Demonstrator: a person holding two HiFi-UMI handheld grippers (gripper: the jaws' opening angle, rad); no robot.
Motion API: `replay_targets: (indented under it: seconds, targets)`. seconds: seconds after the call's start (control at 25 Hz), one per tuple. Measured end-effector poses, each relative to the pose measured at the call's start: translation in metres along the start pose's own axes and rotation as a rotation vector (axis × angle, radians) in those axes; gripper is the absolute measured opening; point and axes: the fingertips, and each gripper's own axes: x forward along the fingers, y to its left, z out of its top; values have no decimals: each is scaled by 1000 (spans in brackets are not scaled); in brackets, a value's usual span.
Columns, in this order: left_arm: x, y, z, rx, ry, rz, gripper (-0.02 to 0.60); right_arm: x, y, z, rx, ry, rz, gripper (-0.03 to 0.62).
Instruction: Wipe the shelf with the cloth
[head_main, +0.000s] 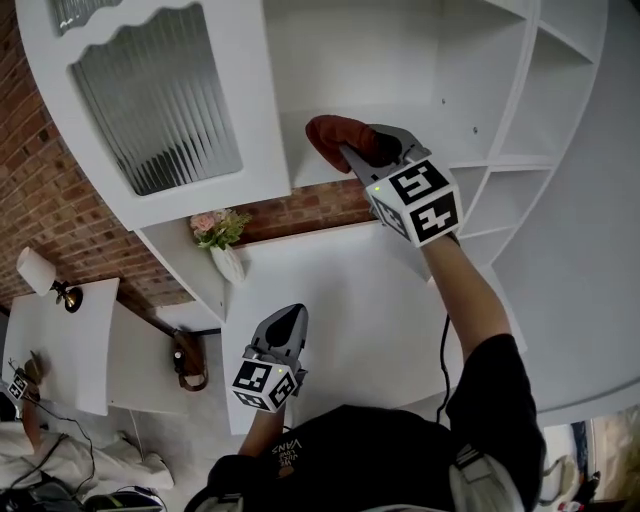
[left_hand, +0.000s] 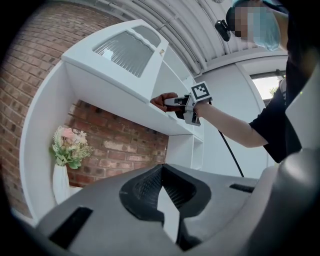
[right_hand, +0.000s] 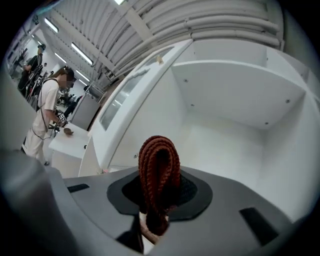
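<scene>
A dark red cloth (head_main: 333, 134) is pinched in my right gripper (head_main: 358, 152), which is shut on it and holds it against the front of the white shelf (head_main: 455, 105). In the right gripper view the folded cloth (right_hand: 158, 167) sticks up between the jaws, facing the white shelf compartment (right_hand: 225, 140). My left gripper (head_main: 289, 322) hangs lower, over the white counter (head_main: 350, 300), shut with nothing in it. The left gripper view looks past its own shut jaws up at the right gripper (left_hand: 176, 102) and the cloth (left_hand: 161, 101) at the shelf edge (left_hand: 125, 97).
A white vase of flowers (head_main: 222, 240) stands at the counter's left end, against the brick wall (head_main: 45, 190). A ribbed glass cabinet door (head_main: 155, 95) is to the left of the shelf. More open compartments (head_main: 520, 190) lie to the right. A person (right_hand: 46, 120) stands far off by a table.
</scene>
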Motion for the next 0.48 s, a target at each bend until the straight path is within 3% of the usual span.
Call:
replay_targets:
  seconds: [0.48]
  targets:
    - [30,2,-3,-35,-54,92,8,90,-12,-2,-119,214,200,91]
